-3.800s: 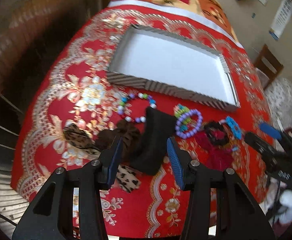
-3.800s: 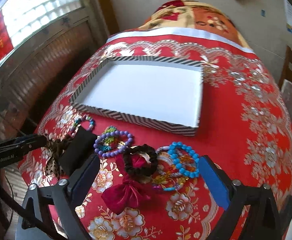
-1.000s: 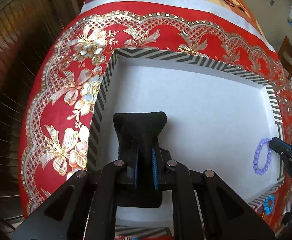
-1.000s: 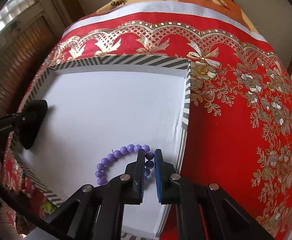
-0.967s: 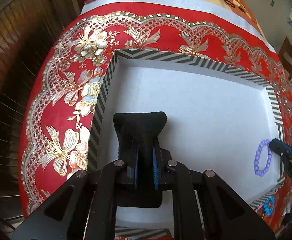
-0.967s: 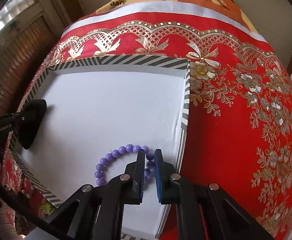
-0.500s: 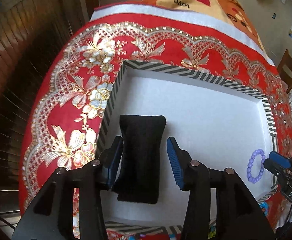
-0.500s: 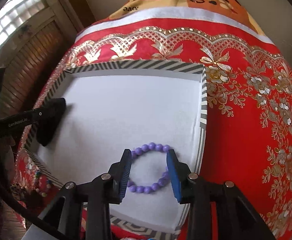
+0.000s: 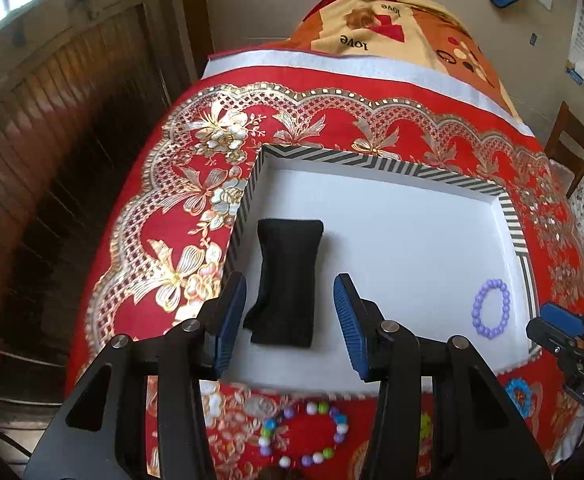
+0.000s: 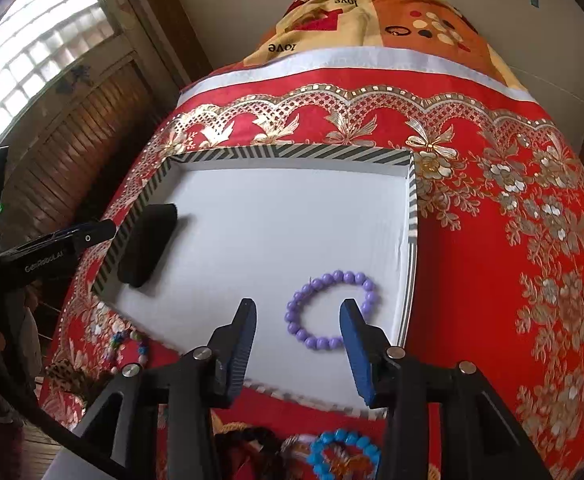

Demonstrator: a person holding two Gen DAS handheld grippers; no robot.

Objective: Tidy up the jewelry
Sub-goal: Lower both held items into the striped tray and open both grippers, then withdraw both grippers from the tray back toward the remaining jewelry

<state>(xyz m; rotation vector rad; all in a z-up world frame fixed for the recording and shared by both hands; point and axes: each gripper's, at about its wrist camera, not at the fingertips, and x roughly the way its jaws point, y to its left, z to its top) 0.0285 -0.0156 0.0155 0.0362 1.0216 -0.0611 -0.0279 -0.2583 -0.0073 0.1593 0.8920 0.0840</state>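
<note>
Inside, the tray (image 9: pixel 509 216) held two things: the black pillow (image 9: pixel 286 280) lay flat by its left wall, and the purple bracelet (image 10: pixel 331 308) lay near its right wall, well apart from the pillow. Your left gripper (image 9: pixel 290 318) had its fingers spread wide, empty, at the pillow's near end. Your right gripper (image 10: pixel 297 348) was likewise spread and empty, above the bracelet's near side. On the red cloth (image 10: pixel 491 240) outside the near wall lay a multicolored bead bracelet (image 9: pixel 303 432) and a blue bracelet (image 10: pixel 343 454), beside other pieces too blurred to name.
</note>
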